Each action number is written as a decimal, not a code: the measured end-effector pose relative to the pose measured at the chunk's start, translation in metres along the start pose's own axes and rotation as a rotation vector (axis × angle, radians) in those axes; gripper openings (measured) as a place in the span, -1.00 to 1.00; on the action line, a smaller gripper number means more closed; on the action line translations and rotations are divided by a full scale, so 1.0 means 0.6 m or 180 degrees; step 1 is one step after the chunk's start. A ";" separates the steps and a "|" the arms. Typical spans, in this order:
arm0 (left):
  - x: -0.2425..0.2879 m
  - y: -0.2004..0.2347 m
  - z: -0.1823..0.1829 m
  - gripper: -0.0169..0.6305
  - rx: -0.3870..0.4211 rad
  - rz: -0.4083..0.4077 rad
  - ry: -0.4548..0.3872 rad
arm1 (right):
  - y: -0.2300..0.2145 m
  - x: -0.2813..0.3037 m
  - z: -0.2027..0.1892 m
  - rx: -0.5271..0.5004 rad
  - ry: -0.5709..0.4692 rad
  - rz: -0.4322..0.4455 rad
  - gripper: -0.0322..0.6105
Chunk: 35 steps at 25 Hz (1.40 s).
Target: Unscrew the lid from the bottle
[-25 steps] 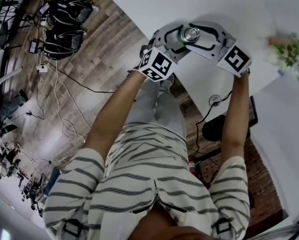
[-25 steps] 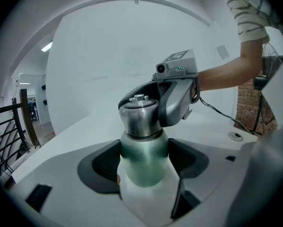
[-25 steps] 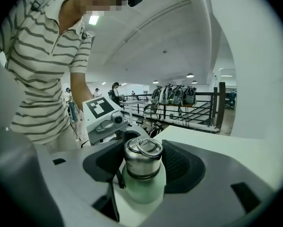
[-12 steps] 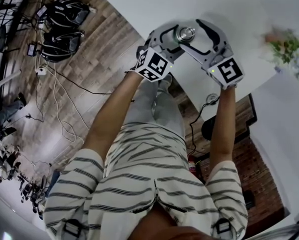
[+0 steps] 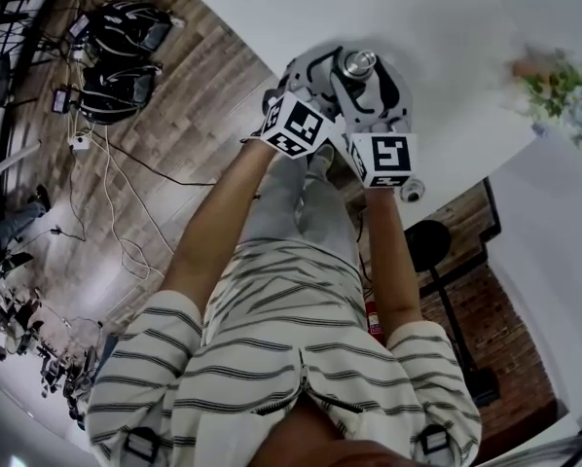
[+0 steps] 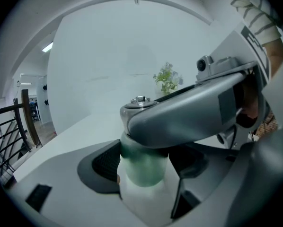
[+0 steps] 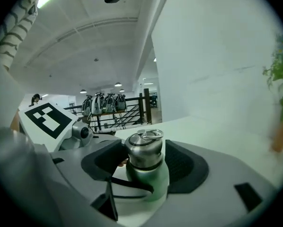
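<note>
A green bottle (image 6: pixel 144 167) with a steel lid (image 7: pixel 145 150) stands near the edge of the white table (image 5: pixel 437 27). My left gripper (image 6: pixel 144 170) is shut on the green body, with a pad against each side. My right gripper (image 7: pixel 146 161) sits at lid height, and the lid (image 5: pixel 358 62) stands between its pads. Its jaws have just been closing. The left pad is at the lid, while a thin gap shows at the right pad. In the left gripper view, one right jaw crosses in front of the bottle's neck.
A small green plant (image 5: pixel 559 90) stands on the table to the right. The table's near edge runs just below the bottle. Beyond it lies a wooden floor with cables and black bags (image 5: pixel 126 42). A railing (image 7: pixel 113 110) shows behind the bottle.
The right gripper has swung from the bottle's right side round to its near side and rolled, so its marker cube now sits beside the left one. The left gripper and bottle stayed put.
</note>
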<state>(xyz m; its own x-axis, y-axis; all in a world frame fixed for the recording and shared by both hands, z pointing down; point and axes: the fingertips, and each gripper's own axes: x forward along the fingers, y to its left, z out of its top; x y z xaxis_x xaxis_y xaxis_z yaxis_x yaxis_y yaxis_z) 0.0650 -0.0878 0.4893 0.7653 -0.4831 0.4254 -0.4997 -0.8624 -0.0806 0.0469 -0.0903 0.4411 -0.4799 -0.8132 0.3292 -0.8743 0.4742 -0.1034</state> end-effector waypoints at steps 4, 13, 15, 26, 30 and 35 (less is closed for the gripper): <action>-0.002 0.000 0.001 0.03 -0.0007 0.0002 -0.0004 | -0.003 0.004 0.004 -0.0081 -0.0006 -0.0109 -0.07; 0.005 -0.004 -0.001 0.03 -0.0012 -0.0006 -0.0005 | -0.003 0.001 0.001 -0.0305 0.0043 0.0404 -0.11; 0.003 -0.001 0.000 0.03 -0.0012 -0.0008 -0.0007 | 0.001 0.002 0.005 -0.0351 0.0042 0.0625 -0.11; 0.000 0.000 0.002 0.03 -0.0022 -0.0025 -0.0022 | 0.014 -0.005 0.019 -0.0439 -0.0170 0.2062 -0.11; 0.001 -0.001 0.001 0.03 -0.0020 -0.0026 -0.0020 | 0.014 -0.008 0.013 -0.0593 0.0014 0.2428 -0.12; 0.001 0.000 0.000 0.03 -0.0016 -0.0030 -0.0020 | 0.016 -0.006 0.009 -0.0820 0.0173 0.2590 -0.11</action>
<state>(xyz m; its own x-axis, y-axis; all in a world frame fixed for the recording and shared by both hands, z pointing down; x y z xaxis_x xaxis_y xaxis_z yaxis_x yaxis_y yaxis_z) 0.0654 -0.0880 0.4892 0.7725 -0.4758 0.4204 -0.4943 -0.8663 -0.0720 0.0398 -0.0845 0.4339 -0.9414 -0.1720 0.2902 -0.2122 0.9707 -0.1129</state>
